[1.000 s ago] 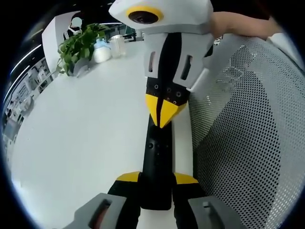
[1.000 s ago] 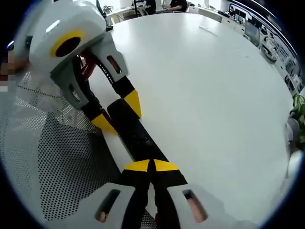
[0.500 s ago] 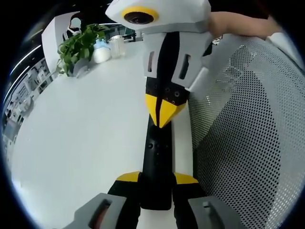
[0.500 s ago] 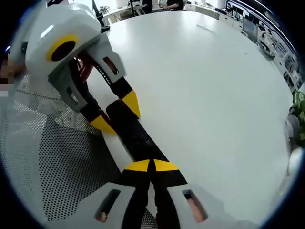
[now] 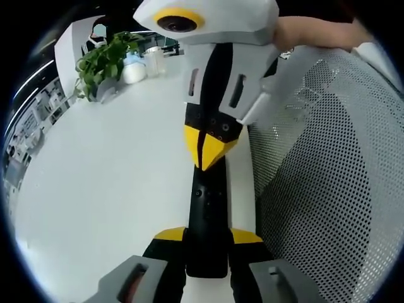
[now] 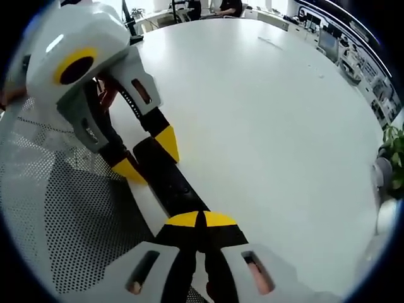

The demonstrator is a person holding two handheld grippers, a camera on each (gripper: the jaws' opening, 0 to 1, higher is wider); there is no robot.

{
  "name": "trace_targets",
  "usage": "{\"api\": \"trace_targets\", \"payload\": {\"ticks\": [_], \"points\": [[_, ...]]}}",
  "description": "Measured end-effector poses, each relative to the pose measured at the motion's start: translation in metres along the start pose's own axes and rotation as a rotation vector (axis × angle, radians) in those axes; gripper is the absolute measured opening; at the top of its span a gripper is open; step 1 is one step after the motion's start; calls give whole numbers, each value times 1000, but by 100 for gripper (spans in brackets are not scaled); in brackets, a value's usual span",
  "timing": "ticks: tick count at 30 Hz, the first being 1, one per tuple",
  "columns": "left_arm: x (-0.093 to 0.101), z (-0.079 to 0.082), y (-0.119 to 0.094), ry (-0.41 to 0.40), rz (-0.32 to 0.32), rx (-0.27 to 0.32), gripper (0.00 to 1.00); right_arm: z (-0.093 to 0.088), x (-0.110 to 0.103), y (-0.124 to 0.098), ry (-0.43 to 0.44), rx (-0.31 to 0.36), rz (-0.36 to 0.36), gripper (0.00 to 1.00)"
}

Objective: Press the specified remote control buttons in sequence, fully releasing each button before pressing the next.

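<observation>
Here, in the left gripper view, a potted green plant (image 5: pixel 104 60) is seen far left on the white round bench (image 5: pixel 107 177); the long black slim remote control (image 5: pixel 207 218) is clamped at its near end by the left tongs (image 5: pixel 207 243), its long axis running away toward the right tongs (image 5: pixel 206 146), held together above its upper buttons; a white mesh chair back (image 5: pixel 328 183) lies right; how many presses are done cannot be told.

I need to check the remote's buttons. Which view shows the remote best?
The left gripper view: the remote runs lengthwise up the middle, its face visible between the left gripper holding its near end and the right gripper tips. The right gripper view shows a shorter, slanted stretch, partly covered by both grippers.
</observation>
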State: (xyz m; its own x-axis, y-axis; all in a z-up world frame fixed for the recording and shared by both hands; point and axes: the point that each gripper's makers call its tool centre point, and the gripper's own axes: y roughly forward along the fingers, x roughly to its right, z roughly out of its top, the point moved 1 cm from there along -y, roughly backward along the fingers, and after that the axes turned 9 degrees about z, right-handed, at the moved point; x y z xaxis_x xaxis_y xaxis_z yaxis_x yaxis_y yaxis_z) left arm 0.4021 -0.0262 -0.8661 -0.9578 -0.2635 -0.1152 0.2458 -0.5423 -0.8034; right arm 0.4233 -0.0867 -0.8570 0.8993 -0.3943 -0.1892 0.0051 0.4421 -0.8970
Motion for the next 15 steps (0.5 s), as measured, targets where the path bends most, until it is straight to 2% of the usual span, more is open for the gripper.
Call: {"api": "trace_targets", "payload": {"ticks": [15], "points": [[0,0,0,-2,2,0,25,7,-6,5,-16,15,-2,0]]}}
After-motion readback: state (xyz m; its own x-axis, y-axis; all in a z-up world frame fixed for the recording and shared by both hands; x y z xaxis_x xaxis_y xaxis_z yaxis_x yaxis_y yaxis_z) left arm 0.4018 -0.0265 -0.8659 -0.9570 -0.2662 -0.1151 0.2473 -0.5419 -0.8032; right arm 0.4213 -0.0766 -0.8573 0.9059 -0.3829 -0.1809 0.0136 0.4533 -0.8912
